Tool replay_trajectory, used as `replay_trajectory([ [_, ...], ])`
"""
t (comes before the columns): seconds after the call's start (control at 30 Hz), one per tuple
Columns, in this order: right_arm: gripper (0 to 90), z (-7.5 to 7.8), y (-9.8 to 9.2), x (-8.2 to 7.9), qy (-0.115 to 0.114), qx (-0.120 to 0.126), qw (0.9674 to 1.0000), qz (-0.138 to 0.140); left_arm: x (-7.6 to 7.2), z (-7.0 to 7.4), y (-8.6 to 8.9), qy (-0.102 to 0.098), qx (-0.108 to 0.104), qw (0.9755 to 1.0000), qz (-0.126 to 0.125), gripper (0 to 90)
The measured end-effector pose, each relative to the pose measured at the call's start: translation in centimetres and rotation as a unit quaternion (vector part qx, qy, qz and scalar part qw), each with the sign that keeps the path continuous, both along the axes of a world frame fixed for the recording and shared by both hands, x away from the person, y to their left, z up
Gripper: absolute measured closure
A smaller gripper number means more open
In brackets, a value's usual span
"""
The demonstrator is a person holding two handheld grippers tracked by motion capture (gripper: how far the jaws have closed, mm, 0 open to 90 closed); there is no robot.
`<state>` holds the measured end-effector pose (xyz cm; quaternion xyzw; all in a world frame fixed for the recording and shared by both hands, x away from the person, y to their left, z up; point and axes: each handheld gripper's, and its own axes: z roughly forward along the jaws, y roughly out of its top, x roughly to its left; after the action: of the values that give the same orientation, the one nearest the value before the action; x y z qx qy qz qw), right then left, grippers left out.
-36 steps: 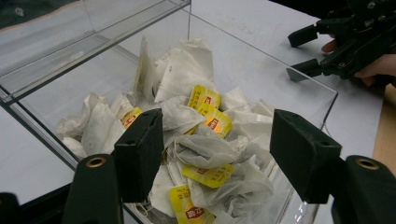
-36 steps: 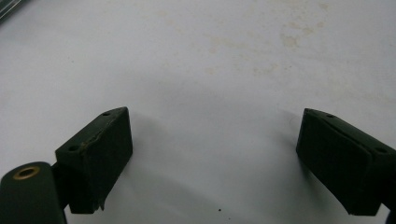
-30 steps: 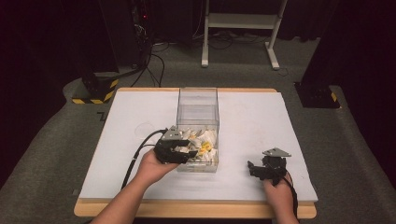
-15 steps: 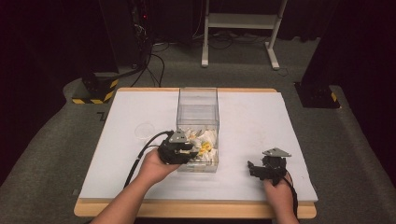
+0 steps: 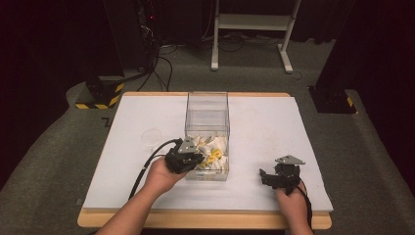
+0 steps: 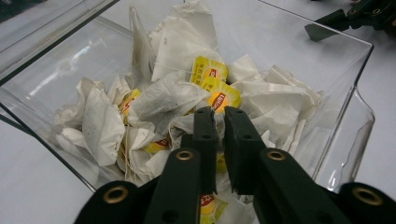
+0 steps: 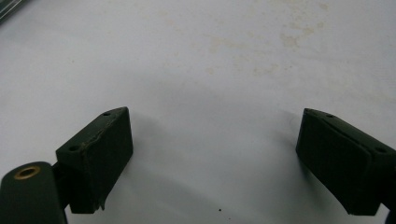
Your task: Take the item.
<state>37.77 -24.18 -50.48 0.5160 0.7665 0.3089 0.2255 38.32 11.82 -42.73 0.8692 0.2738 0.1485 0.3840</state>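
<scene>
The white rectangular tabletop (image 5: 264, 122) carried a clear, open-topped plastic box (image 5: 207, 105) standing near its middle. The near end of the box held a loose heap of white paper tea bags with yellow tags (image 6: 187, 93); the far end of the box appeared bare.

The left gripper (image 5: 194, 161) reached into the near end of the box from its left side, held by the person's left hand (image 5: 161, 175). In the left gripper view its two black fingers (image 6: 204, 135) were drawn almost together, a narrow slit between them, with their tips down among the tea bags close by a yellow tag. Whether anything was pinched in that slit could not be told.

The right gripper (image 5: 266, 176) lay low over the tabletop near the front right, well apart from the box, held by the person's right hand (image 5: 292, 199). In the right gripper view its fingers (image 7: 100, 149) stood spread wide, with bare, faintly stained white surface between them.

A faint round clear disc (image 5: 152, 136) lay on the tabletop left of the box.
</scene>
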Motion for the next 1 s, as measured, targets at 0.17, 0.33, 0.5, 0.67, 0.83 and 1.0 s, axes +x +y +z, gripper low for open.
replay_trajectory([
  [0.17, 10.8, 0.0, 0.0, 0.0, 0.0, 0.0, 1.0, 0.0, -0.2, -0.1, 0.3, -0.004, -0.012, 0.9999, 0.001, 86.9],
  [0.33, 10.8, 0.0, 0.0, 0.0, 0.0, 0.0, 1.0, 0.0, -0.3, -0.2, 0.8, -0.005, -0.03, 0.9995, 0.005, 87.2],
  [0.5, 10.8, 0.0, 0.0, 0.0, -0.001, -0.001, 1.0, 0.0, -0.5, 0.0, 1.3, -0.005, -0.046, 0.9989, 0.008, 87.2],
  [0.67, 10.9, 0.0, 0.0, 0.0, -0.001, -0.001, 1.0, 0.0, -0.7, 0.2, 1.8, -0.008, -0.063, 0.9979, 0.011, 87.2],
  [0.83, 10.9, 0.0, 0.0, 0.0, -0.001, -0.001, 1.0, 0.0, -0.8, 0.1, 2.4, -0.007, -0.084, 0.9963, 0.017, 87.2],
  [1.0, 10.8, 0.0, 0.0, 0.0, -0.001, -0.001, 1.0, 0.0, -1.0, 0.0, 2.8, -0.007, -0.103, 0.9944, 0.023, 87.2],
])
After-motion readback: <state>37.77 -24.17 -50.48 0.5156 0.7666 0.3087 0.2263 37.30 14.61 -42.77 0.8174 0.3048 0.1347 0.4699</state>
